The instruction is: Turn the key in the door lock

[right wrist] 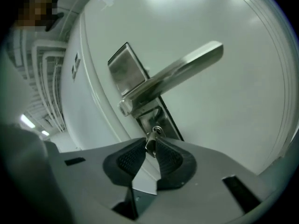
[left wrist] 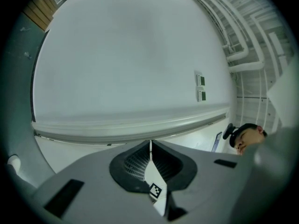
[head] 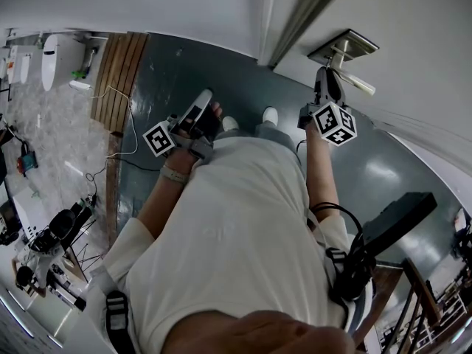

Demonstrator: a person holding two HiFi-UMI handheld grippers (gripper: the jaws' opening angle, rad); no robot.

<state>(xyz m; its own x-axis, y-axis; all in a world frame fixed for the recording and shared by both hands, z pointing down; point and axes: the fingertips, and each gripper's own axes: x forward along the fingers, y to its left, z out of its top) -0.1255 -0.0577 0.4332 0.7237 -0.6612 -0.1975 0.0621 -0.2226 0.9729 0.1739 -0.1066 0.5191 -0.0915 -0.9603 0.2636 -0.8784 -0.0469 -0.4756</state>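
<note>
right tongs (right wrist: 150,149) pinching key (right wrist: 150,140), blade hidden in lock (right wrist: 156,119)

My right claw (right wrist: 151,144) is grey with black ribbed pads (right wrist: 127,160), its cube (head: 335,124) patterned black-and-white. The key (right wrist: 155,131) and door handle (right wrist: 177,71) are silver against the white door (right wrist: 233,106).

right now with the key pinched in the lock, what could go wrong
The right gripper pinches the key only at its pad tips, so it may slip off when twisting. The handle sits just above the key; rolling the gripper could knock it.
</note>
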